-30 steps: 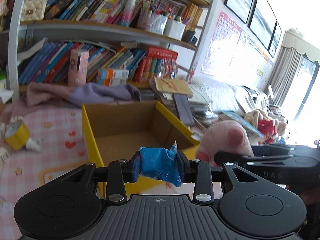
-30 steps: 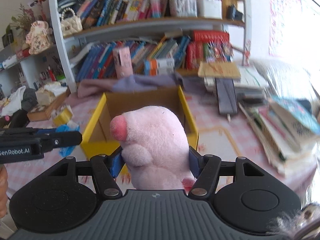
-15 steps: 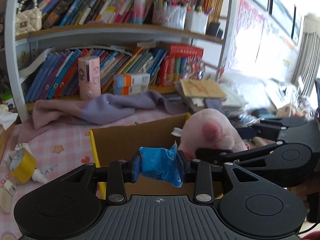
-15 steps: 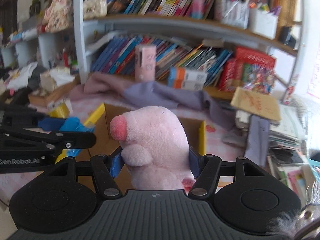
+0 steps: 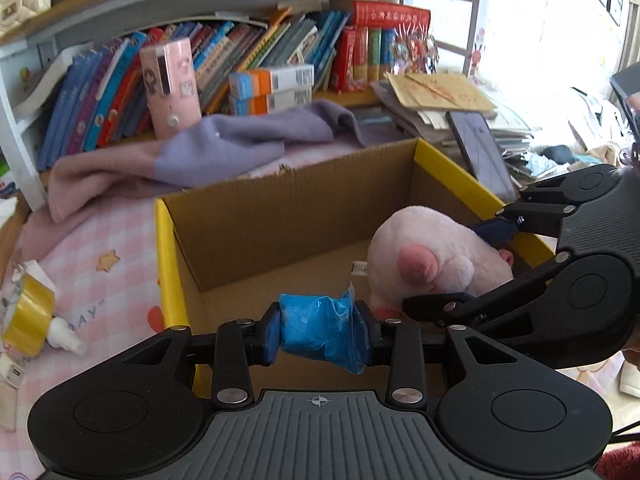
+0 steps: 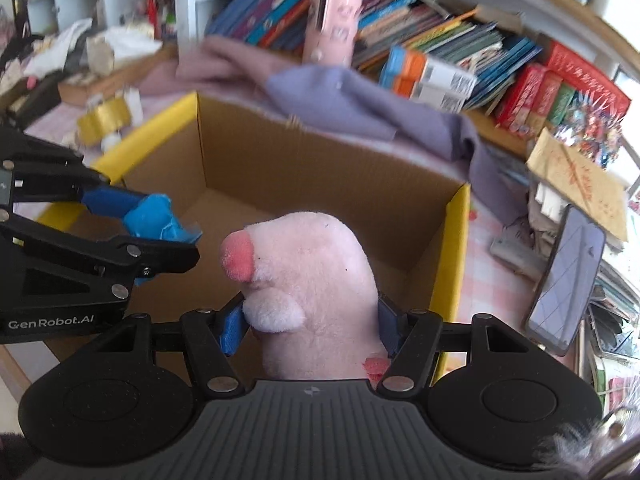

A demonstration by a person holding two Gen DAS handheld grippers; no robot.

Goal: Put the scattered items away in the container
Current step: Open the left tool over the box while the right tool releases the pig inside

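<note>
Both grippers hang over the open cardboard box (image 5: 304, 216). The left gripper (image 5: 318, 334) clenches a crumpled blue packet (image 5: 316, 332); the right gripper (image 6: 310, 328), at its 3 o'clock, grips the pink plush (image 6: 308, 280). The box floor lies directly beneath both, so either can release first.

1. You are in a home, in a room that looks like a child's.
2. Shelves (image 5: 120, 12) hold many bright books (image 5: 100, 92).
3. A pink checked cloth (image 5: 112, 276) with stars and hearts covers the table.
4. Soft clothes (image 5: 224, 148) and piles of papers (image 5: 436, 96) lie about.
</note>
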